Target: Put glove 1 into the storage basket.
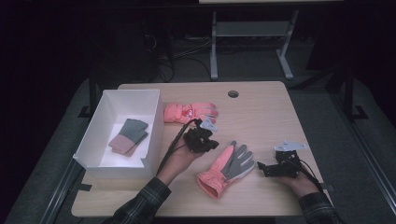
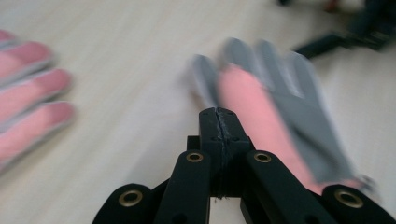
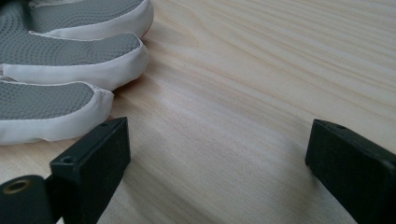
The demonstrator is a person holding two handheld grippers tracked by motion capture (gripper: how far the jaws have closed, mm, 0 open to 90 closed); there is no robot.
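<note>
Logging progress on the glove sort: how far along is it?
Done: a grey-and-pink knit glove pair lies in the white box. In hand: nothing; the left gripper is shut and empty between two coral ski gloves, the right gripper open by the palm-up one's fingertips. Left: both coral gloves on the table.

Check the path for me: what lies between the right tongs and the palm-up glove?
Bare wood; the high view shows the right tongs apart from the palm-up glove.
</note>
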